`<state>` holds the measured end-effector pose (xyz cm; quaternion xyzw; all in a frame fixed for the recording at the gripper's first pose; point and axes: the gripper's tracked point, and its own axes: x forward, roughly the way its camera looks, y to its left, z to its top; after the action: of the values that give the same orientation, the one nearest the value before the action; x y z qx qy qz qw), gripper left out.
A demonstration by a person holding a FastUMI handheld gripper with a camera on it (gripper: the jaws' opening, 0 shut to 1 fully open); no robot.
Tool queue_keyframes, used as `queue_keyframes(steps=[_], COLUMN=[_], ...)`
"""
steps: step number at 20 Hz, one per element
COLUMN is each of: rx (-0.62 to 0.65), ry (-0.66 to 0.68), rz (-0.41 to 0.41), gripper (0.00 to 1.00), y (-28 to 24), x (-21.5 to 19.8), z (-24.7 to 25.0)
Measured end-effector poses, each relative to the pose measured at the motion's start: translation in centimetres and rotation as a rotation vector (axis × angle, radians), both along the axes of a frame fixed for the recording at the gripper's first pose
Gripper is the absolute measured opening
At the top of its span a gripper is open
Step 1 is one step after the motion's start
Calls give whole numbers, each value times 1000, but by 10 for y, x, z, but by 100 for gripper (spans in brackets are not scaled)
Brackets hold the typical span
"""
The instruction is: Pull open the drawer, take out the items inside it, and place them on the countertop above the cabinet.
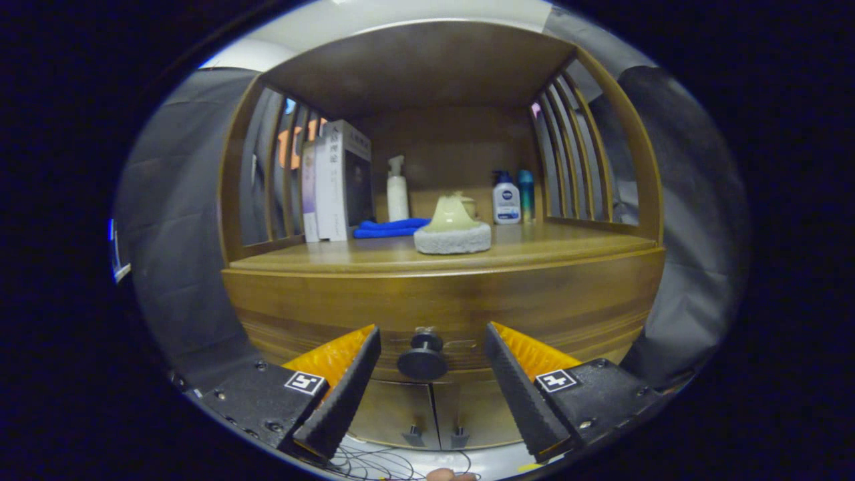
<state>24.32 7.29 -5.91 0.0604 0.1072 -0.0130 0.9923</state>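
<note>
Holding our gripper [432, 374] with its black ridged fingers spread wide apart, we're lining up on the wooden drawer's [441, 310] round black knob [423, 357], sitting between them, untouched.

Handheld two-finger gripper [431, 334] seen from its own camera, pointing level and straight ahead. Spread wide apart, with nothing pressed between. Left finger [344, 391] rising from about 7 o'clock, leaning inward toward 12. Right finger [518, 391] rising from about 5 o'clock, mirroring it. Black ribbed pads facing each other across the gap, orange backing on the outer sides. Black mounting blocks with small square black-and-white markers at each finger's base. Sliver of a fingertip [451, 475] at 6 o'clock, below the gap.
</note>
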Motion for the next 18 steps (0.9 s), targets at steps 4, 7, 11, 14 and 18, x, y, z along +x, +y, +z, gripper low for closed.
queue_keyframes(steps=[4, 7, 11, 14, 18], rx=[-32, -11, -93, -132, -71], ry=[-16, -28, -72, -86, -127], rz=[75, 58, -3, -19, -17], gripper=[100, 100, 99, 100, 100], y=[-25, -52, -85, -91, -90], x=[-81, -155, -238, -288, -300], z=[25, 40, 39, 37, 51])
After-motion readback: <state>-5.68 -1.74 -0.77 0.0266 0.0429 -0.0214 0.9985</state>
